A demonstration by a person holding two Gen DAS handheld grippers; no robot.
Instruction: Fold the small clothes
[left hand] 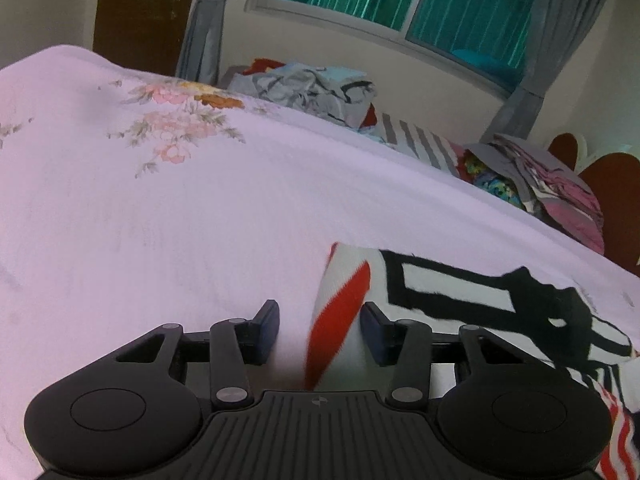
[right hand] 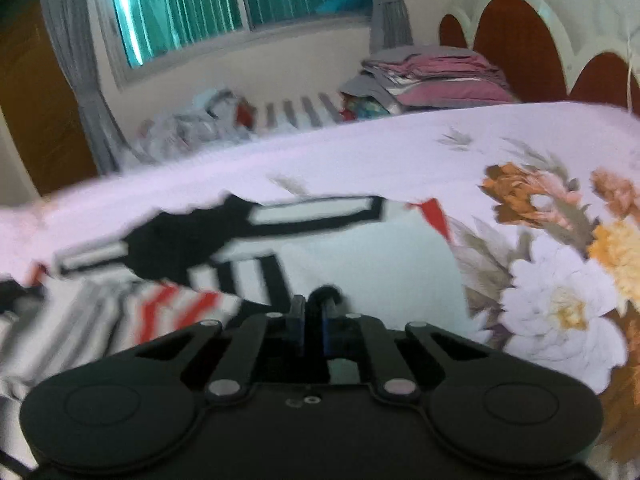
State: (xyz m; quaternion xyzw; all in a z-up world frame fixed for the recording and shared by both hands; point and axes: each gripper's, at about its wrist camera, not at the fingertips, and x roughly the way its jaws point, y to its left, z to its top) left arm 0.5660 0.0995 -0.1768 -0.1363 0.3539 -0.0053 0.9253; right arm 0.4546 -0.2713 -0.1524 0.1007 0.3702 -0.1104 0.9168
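Bed (left hand: 160,220) with a floral sheet, clothes piled along its far edge. Garment (left hand: 460,292), white with black and red stripes, lies flat on the sheet. Left tool (left hand: 319,330) stands partly open, the garment's red-striped edge between its pads, untouched. Right tool (right hand: 312,322) is closed down to a narrow slit over the garment (right hand: 360,256); whether it pinches cloth cannot be told.

No readable text, labels, brands or numbers in either view. Garment (left hand: 460,292) carries bold black shapes, maybe lettering, but blurred and folded, illegible. Small round mark on left gripper (left hand: 319,330) body: no characters.
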